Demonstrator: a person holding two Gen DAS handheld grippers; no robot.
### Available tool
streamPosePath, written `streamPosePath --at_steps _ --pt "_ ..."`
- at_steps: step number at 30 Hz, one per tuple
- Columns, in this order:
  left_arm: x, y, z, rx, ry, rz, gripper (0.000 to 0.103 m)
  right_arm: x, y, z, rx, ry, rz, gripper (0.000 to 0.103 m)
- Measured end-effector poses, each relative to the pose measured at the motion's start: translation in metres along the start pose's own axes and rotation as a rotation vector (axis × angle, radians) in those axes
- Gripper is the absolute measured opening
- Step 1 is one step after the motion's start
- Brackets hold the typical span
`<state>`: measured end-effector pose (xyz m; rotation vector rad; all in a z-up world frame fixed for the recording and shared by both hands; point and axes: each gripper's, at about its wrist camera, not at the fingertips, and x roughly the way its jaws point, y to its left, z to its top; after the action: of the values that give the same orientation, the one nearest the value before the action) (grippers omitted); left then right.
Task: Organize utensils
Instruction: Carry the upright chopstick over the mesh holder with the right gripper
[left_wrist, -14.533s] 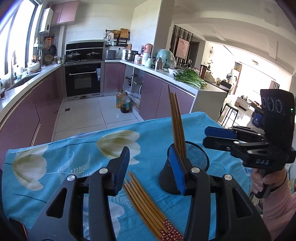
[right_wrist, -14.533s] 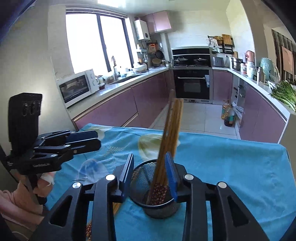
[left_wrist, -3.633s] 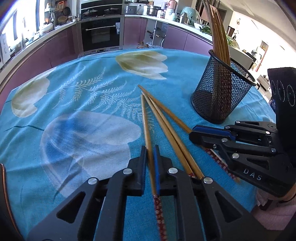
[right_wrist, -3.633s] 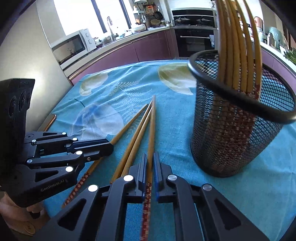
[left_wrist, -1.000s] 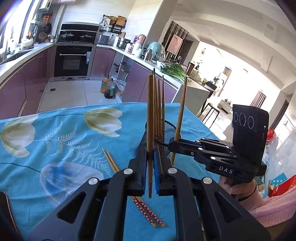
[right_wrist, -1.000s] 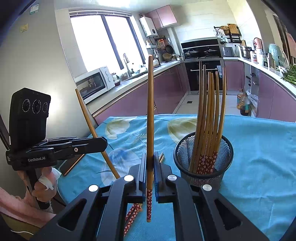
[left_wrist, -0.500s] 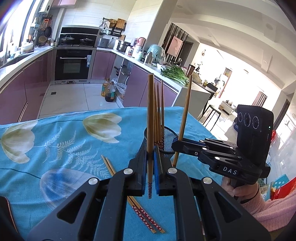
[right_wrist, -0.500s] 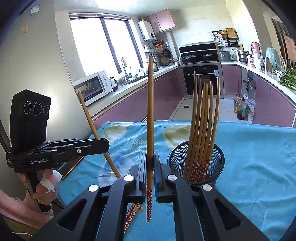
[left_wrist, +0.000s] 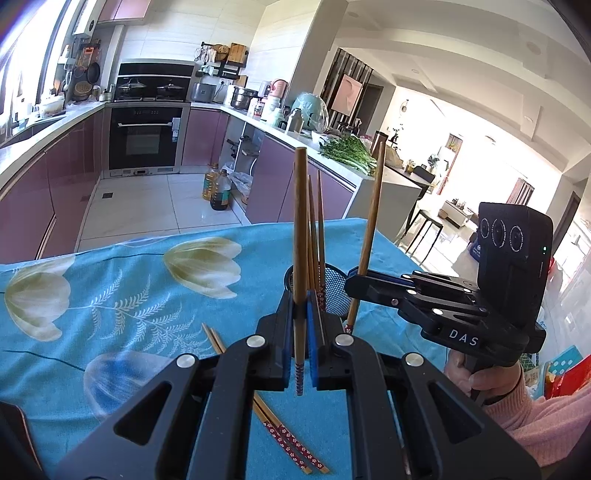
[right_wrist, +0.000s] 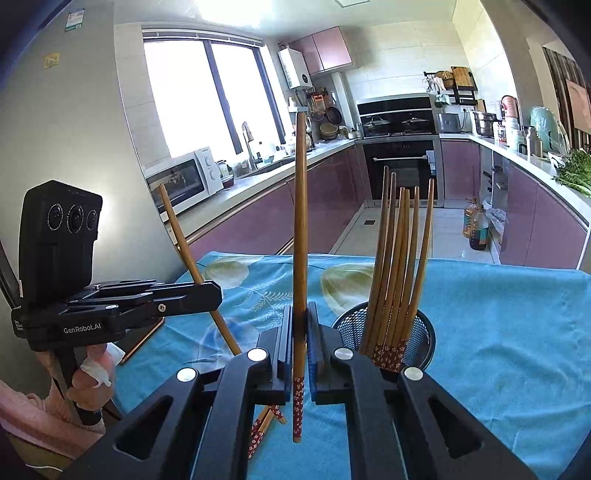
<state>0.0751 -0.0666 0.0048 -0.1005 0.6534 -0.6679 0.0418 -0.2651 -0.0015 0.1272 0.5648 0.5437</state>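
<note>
My left gripper (left_wrist: 302, 308) is shut on a wooden chopstick (left_wrist: 300, 236) held upright above the table. My right gripper (right_wrist: 301, 321) is shut on another upright chopstick (right_wrist: 300, 229). The right gripper also shows in the left wrist view (left_wrist: 364, 284), and the left gripper in the right wrist view (right_wrist: 207, 295), each with its chopstick. A black mesh holder (right_wrist: 421, 332) with several chopsticks (right_wrist: 399, 258) standing in it sits just right of my right gripper. Two loose chopsticks (left_wrist: 284, 439) lie on the blue floral cloth (left_wrist: 110, 295) under my left gripper.
A dark flat object with a copper edge (right_wrist: 142, 338) lies at the table's left edge. Purple kitchen cabinets (left_wrist: 44, 199) and an oven (left_wrist: 146, 138) stand beyond the table's far edge. A counter with greens (left_wrist: 347, 153) is to the right.
Both grippers have risen slightly with their chopsticks, and the holder sits lower in both views. Earlier, both chopsticks were gripped lying on the cloth and lifted upright.
</note>
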Motion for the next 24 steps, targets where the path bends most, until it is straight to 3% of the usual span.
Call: streamPosePath --at_steps 24 --pt "-0.005 -0.012 0.022 0.054 -0.052 -0.034 0.007 -0.007 -0.013 0.021 -0.012 -0.067 -0.022 0.006"
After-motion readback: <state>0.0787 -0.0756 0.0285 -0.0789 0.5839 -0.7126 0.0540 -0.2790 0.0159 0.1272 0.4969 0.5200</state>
